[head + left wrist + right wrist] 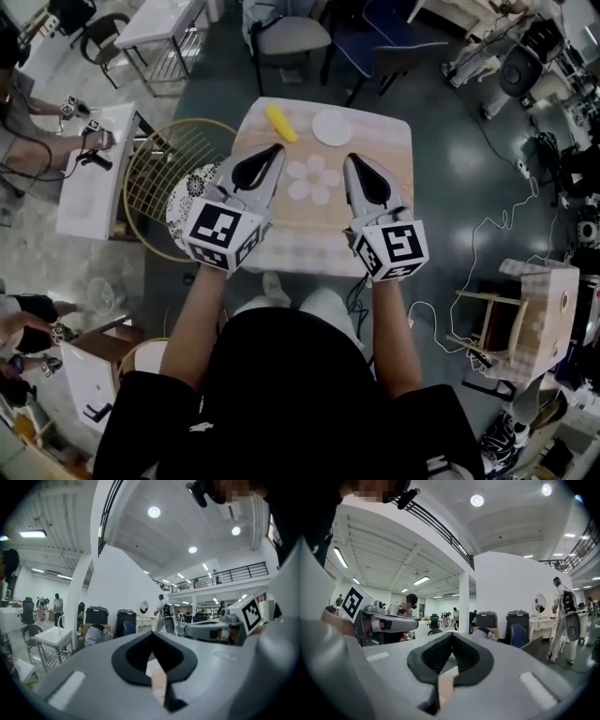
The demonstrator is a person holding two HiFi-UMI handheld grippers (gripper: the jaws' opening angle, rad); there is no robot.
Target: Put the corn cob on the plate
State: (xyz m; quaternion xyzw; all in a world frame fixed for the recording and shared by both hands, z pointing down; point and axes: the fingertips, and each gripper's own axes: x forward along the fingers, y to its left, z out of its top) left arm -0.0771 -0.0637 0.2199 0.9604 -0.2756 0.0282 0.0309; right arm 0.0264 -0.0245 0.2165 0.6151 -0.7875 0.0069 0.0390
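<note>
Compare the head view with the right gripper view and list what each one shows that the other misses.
Head view only: the yellow corn cob and the white plate, lying apart on the table. Right gripper view only: a white pillar and dark bins across the hall. Both: the left gripper and the right gripper, each with its jaws together and holding nothing.

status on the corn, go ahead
Left gripper and right gripper shut, empty. Corn cob on table, left of plate, untouched. Nothing blocking it.
</note>
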